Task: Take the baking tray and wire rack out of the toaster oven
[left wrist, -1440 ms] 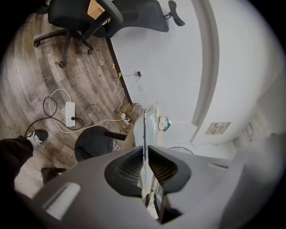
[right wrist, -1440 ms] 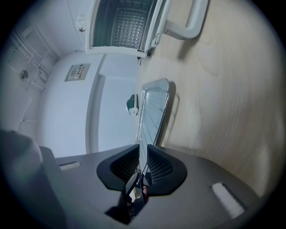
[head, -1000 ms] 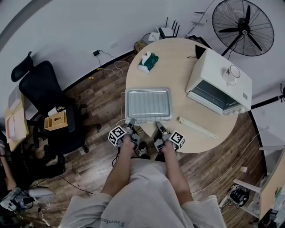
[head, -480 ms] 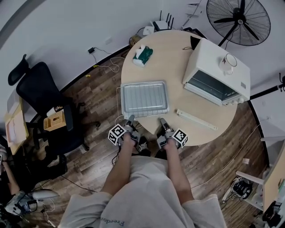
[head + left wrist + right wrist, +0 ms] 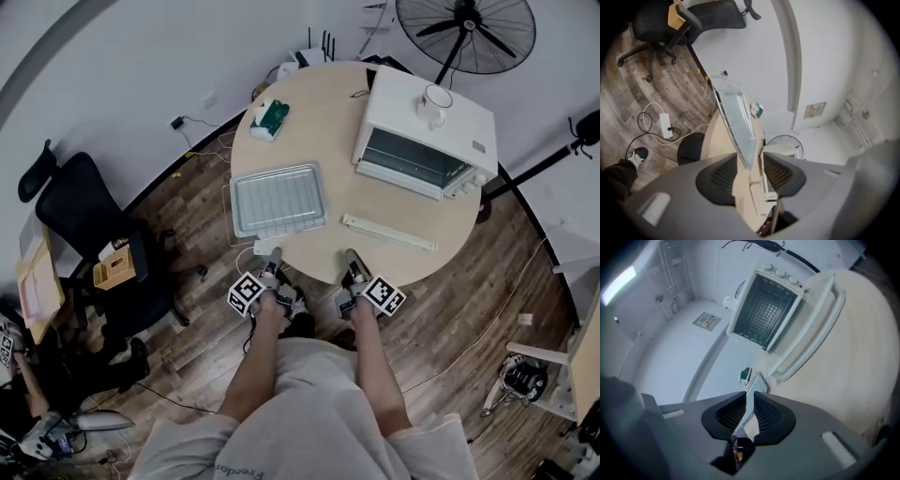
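Observation:
The silver baking tray [image 5: 278, 200] lies flat on the round table, on top of the wire rack [image 5: 228, 217], whose wires stick out at its left. The white toaster oven [image 5: 427, 120] stands behind with its door down and an empty cavity [image 5: 764, 310]. Both grippers hover off the table's near edge, apart from the tray. My left gripper [image 5: 269, 270] is open; its jaws have just been opening, and the tray [image 5: 739, 123] shows far off through the gap. My right gripper [image 5: 352, 270] has only a narrow slit between its jaws, with nothing in it.
The oven door's pale handle bar [image 5: 388, 232] reaches toward the table's near right edge. A white cup [image 5: 432, 105] stands on the oven and a green tissue pack [image 5: 269, 119] lies at the back left. A power strip [image 5: 664, 125], an office chair [image 5: 89, 220] and a fan [image 5: 466, 33] surround the table.
Both grippers have drawn back from the tray's near edge to beyond the table rim. The tray and rack stay put on the table.

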